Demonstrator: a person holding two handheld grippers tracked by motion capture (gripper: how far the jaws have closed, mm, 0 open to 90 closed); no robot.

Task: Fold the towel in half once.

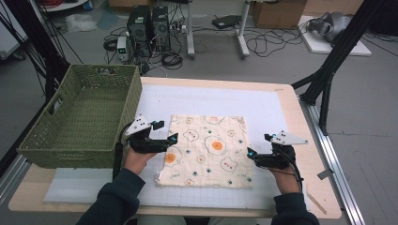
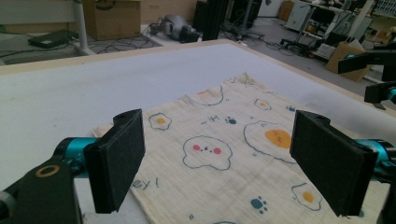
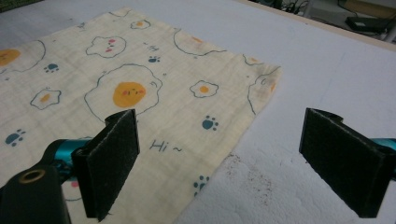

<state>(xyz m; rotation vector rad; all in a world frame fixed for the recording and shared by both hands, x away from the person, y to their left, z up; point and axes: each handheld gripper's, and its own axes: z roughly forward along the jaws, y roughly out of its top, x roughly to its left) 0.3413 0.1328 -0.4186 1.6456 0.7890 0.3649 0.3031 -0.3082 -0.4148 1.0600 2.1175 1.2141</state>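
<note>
A cream cloth [image 1: 206, 150] printed with fried eggs and paw marks lies flat in the middle of the white mat. My left gripper [image 1: 167, 131] hovers open at the cloth's left edge, nothing between its jaws. In the left gripper view the cloth [image 2: 233, 135] spreads ahead between the two spread pads [image 2: 116, 163]. My right gripper [image 1: 258, 145] stands open at the cloth's right edge. In the right gripper view the cloth [image 3: 140, 84] has its near edge and a corner lying between the open jaws, one pad [image 3: 345, 163] over bare mat.
A green woven basket [image 1: 70, 157] stands empty at the table's left, close to my left hand. The white mat [image 1: 211, 98] covers most of the wooden table [image 1: 324, 187]. Cables, computers and boxes sit on the floor beyond.
</note>
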